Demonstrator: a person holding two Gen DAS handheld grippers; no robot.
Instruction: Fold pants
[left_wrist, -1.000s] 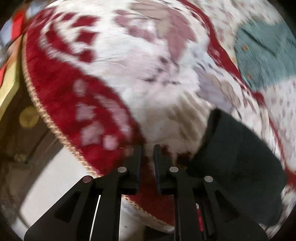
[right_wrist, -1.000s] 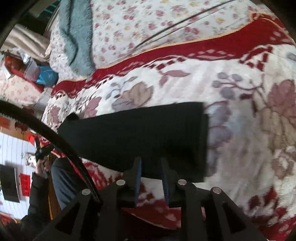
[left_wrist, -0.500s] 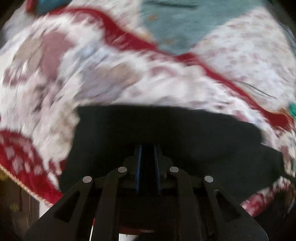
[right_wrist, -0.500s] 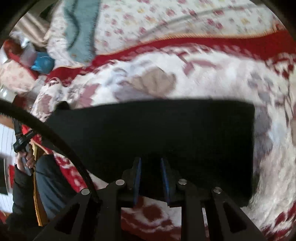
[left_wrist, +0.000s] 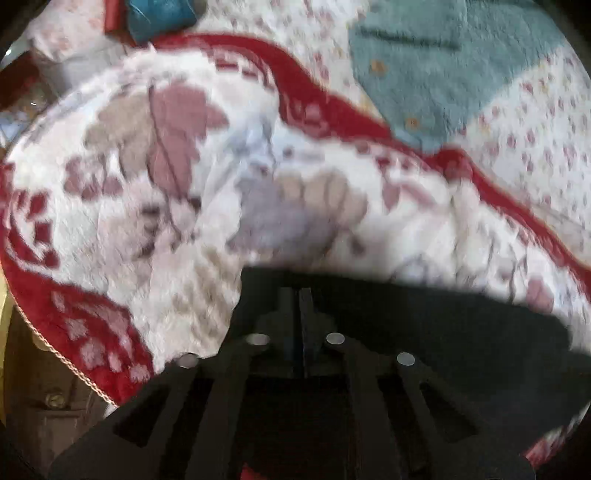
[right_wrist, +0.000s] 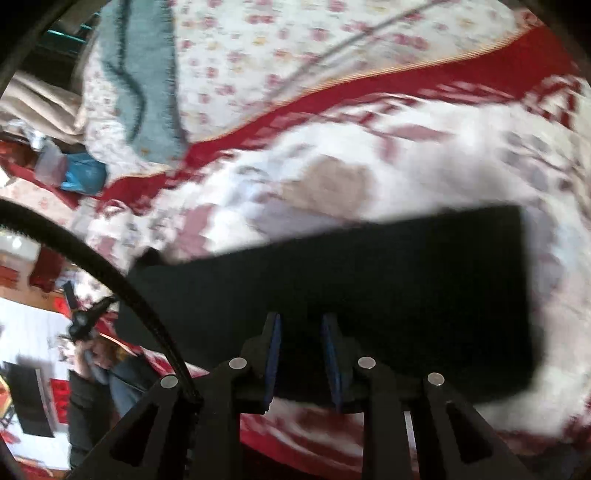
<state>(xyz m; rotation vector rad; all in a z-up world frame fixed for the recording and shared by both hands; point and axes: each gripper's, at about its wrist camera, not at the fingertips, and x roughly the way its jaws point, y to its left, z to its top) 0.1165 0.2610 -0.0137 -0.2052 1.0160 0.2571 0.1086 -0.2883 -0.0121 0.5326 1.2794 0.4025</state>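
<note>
Closing: left claw (left_wrist: 295, 306) is now pinching the black rectangular fabric pants (left_wrist: 424, 332).
Right claw (right_wrist: 300, 350): is gaping over them.
Meaning: fold is starting.

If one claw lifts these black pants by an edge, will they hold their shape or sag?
Probably sag. The black pants lie flat against the soft floral blanket, following its surface, so they look limp rather than stiff. The cloth seems thick and matte, so likely not slippery between the pads. Lifted by the left claw alone, the far end would likely drag.
</note>
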